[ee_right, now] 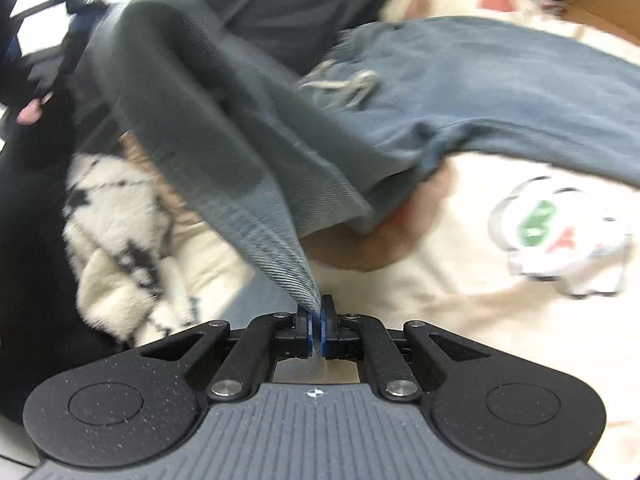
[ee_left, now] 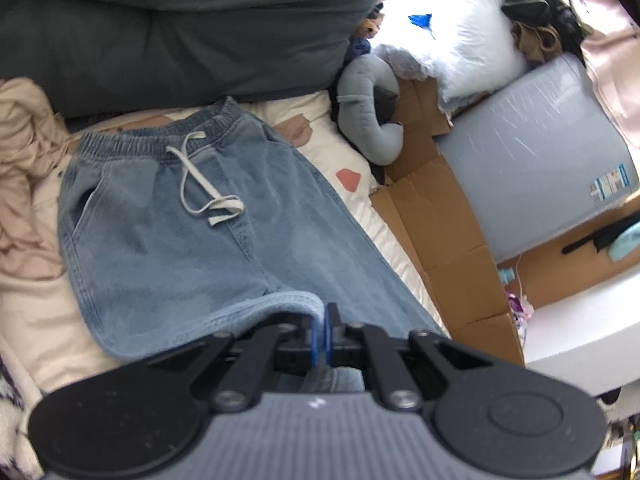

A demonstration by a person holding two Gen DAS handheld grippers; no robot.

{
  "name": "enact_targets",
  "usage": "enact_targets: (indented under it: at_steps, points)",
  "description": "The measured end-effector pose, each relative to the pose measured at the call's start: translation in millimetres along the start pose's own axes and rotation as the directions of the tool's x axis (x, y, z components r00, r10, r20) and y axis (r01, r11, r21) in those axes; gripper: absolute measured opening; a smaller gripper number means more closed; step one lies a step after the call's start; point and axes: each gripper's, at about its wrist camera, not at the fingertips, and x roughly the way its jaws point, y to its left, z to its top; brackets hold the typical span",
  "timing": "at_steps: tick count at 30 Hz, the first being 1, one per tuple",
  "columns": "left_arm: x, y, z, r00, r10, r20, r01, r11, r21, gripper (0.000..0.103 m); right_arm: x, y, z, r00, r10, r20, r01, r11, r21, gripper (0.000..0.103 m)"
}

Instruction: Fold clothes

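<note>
Jeans (ee_left: 168, 216) on cream bedding (ee_right: 440, 300), both hand-held grippers, left (ee_left: 320, 336), right (ee_right: 317, 328), pinching denim hems, no legible writing.

sticker on grey box (ee_left: 610, 181) blurred, no text legible

A lived-in bedroom: a bed (ee_left: 328, 128) with printed sheets, a plush elephant (ee_left: 368, 96), flattened cardboard boxes (ee_left: 436, 216) alongside.

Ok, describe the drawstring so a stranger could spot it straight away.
Find the blue denim trousers spread on the cream bedsheet below the dark grey cushion. The drawstring hangs from the middle of their elastic waistband, a pale flat cord tied loosely, the only light strip on the denim.
</note>
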Motion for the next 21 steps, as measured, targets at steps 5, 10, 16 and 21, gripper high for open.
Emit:
enact_targets:
  at_steps: [5, 10, 16, 21]
  points:
    - [2.3, 2.8, -16.2, 1.0, -0.013, 0.007, 0.014, 0.999, -0.044, 0.004, -43.6, -18.4, 24.9, 0.991, -0.132, 0.001, 0.132, 0.99, -0.041, 0.001]
    - [5.3, -3.0, -33.8, 1.0, -0.028, -0.001, 0.028, 0.998, -0.054, 0.004, -84.7, -29.4, 49.0, 0.971, -0.238, 0.0, 0.236, 0.965, -0.117, 0.001]
    - [13.7, -16.1, -61.0, 0.998, -0.053, -0.042, 0.051, 0.998, -0.031, 0.004, -130.5, -35.6, 68.5, 0.93, -0.367, 0.021, 0.365, 0.913, -0.182, 0.001]
    - [28.7, -30.8, -84.8, 0.991, -0.082, -0.109, 0.082, 0.997, 0.002, 0.005, -161.3, -40.2, 77.6, 0.873, -0.486, 0.041, 0.482, 0.849, -0.217, 0.001]
